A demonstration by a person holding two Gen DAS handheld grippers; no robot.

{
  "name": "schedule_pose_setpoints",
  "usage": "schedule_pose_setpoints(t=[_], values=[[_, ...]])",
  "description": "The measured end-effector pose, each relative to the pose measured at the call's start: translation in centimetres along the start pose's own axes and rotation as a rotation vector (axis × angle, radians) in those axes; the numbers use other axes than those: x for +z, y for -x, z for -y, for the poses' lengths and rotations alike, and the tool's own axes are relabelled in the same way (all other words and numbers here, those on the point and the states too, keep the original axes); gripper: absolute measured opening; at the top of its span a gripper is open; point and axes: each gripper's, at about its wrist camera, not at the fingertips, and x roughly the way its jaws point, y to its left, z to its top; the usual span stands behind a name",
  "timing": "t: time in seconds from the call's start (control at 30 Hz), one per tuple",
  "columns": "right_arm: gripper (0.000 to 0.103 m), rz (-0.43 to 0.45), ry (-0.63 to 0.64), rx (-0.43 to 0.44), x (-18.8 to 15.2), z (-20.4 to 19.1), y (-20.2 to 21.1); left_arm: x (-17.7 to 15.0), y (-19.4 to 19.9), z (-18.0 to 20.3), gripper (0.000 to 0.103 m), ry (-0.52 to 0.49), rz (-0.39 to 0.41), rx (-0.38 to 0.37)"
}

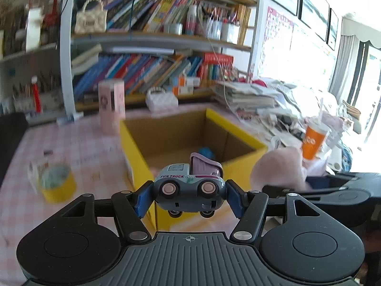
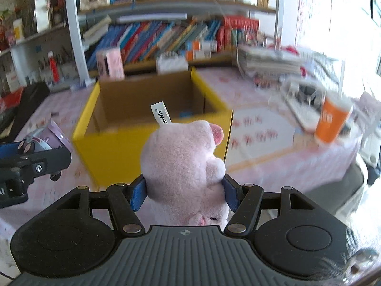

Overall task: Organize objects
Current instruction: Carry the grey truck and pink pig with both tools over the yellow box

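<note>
At centre frame, the left claw (image 1: 189,196) grips a toy truck (image 1: 189,190) lettered "FUN TRUCK" before the yellow box (image 1: 135,152). Right claw (image 2: 184,190) clasps a pink plush (image 2: 183,166); its tag (image 2: 161,113) reads "JHWH".

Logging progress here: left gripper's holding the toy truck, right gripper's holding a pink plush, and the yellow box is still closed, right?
Not quite. The yellow box is open on top, as the right wrist view shows. The left gripper does hold the toy truck, and the right gripper the pink plush.

wrist views, both facing box (image 1: 190,138) (close)
</note>
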Motion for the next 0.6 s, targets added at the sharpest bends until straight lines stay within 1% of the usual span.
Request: schedule_pose_setpoints(t=[0.17,0.3,0.4,0.6], values=[[0.062,0.087,0.02,0.008,4.2,2.0,-1.3,2.4,-2.5,0.8,0.064,-0.012,0.042,0.046],[0.062,0.135,0.041,0.026,7.3,3.2,-2.9,3.5,-4.6,1.5,0.064,-0.011,0.044,0.082],[0.062,0.143,0.065,0.051,8.9,3.7,-4.6,3.6,-6.4,2.0,0.064,-0.014,0.024,0.109],[0.062,0.126,0.131,0.115,10.5,3.3,-7.9,3.5,-9.6,2.6,0.064,-0.038,-0.031,0.17]])
